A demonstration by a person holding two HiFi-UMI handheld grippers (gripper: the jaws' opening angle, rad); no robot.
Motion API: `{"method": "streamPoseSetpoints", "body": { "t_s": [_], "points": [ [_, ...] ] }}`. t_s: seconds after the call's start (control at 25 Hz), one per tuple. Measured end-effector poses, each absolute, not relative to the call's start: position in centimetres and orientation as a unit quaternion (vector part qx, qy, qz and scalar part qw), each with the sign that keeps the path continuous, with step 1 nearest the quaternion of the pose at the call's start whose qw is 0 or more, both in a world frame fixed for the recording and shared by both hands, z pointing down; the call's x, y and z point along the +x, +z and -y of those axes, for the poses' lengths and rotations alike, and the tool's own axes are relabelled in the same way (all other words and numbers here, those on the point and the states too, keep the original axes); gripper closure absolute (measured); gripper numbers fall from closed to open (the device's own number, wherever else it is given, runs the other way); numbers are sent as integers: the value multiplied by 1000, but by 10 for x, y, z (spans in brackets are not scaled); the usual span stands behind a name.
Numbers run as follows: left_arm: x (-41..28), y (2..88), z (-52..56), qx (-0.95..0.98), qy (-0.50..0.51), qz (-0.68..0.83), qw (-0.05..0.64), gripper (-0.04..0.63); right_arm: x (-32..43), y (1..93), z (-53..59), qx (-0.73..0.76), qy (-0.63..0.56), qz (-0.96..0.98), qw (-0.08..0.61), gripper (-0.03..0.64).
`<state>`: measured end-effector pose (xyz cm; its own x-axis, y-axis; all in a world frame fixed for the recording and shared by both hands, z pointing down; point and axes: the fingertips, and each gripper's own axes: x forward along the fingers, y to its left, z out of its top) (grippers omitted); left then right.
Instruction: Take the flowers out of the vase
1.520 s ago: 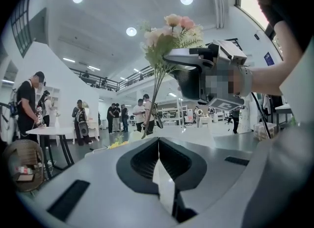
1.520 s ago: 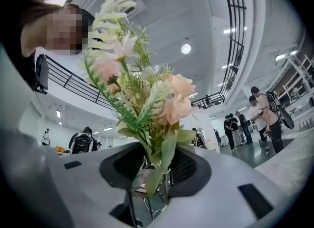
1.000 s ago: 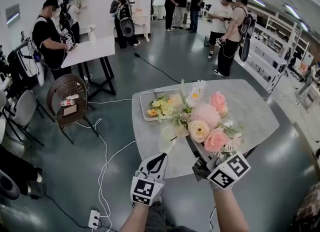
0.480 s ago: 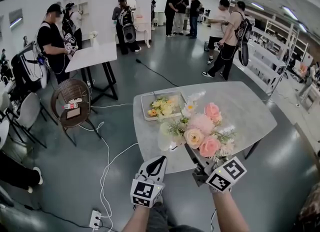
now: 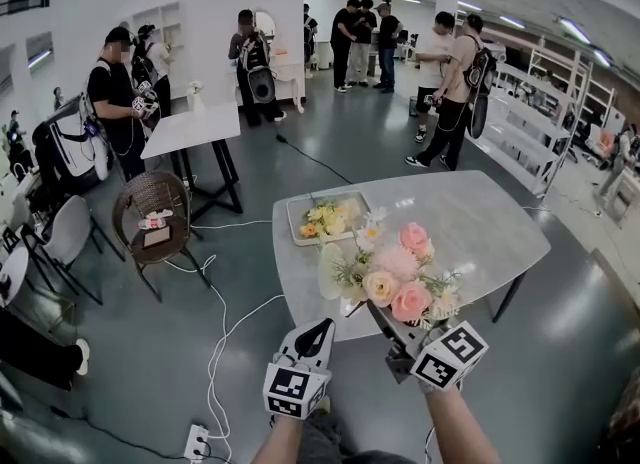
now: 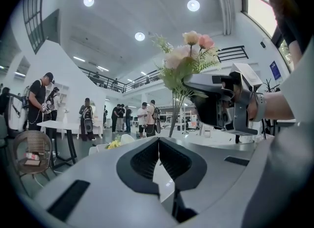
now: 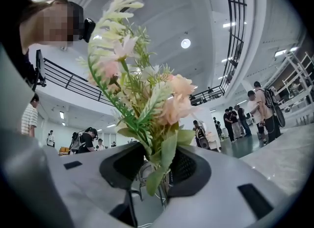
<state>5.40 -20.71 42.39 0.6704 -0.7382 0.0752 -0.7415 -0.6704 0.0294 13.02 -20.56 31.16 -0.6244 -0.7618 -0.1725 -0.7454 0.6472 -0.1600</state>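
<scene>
Bouquet (image 5: 395,272) of artificial pink and cream roses, white daisies and green sprigs is riding in the right gripper (image 5: 392,324), whose jaws are pinching the bundled stems low down while standing partly apart around them. In the right gripper view the stems (image 7: 159,173) are passing between the two dark pads, with one green leaf (image 7: 164,165) hanging in front of them and the blooms rising above. In the head view the blooms are leaning away from the person and hanging over the near edge of the grey table (image 5: 470,222). A white rounded object just left of the bouquet, half hidden by the greenery, is probably the vase (image 5: 329,274); it is sitting on the tabletop near that edge, and the stems are running clear of it. The left gripper (image 5: 322,330) is hovering beside the right one, off the table's near edge, with its jaws pressed together and nothing between them. Farther back on the table, a rectangular tray (image 5: 295,214) is holding a cluster of yellow flowers (image 5: 325,220).
</scene>
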Motion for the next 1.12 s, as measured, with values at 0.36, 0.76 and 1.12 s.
{"method": "streamPoseSetpoints", "body": {
  "t_s": [0.36, 0.76, 1.12],
  "points": [
    [59, 419, 170, 912, 29, 408, 31, 580, 138, 321, 163, -415, -51, -902, 105, 456],
    [60, 424, 141, 909, 35, 414, 40, 580, 140, 334, 134, -405, -68, -906, 103, 456],
    [47, 427, 138, 903, 40, 426, 47, 580, 135, 342, 129, -401, -76, -907, 102, 456]
  ]
}}
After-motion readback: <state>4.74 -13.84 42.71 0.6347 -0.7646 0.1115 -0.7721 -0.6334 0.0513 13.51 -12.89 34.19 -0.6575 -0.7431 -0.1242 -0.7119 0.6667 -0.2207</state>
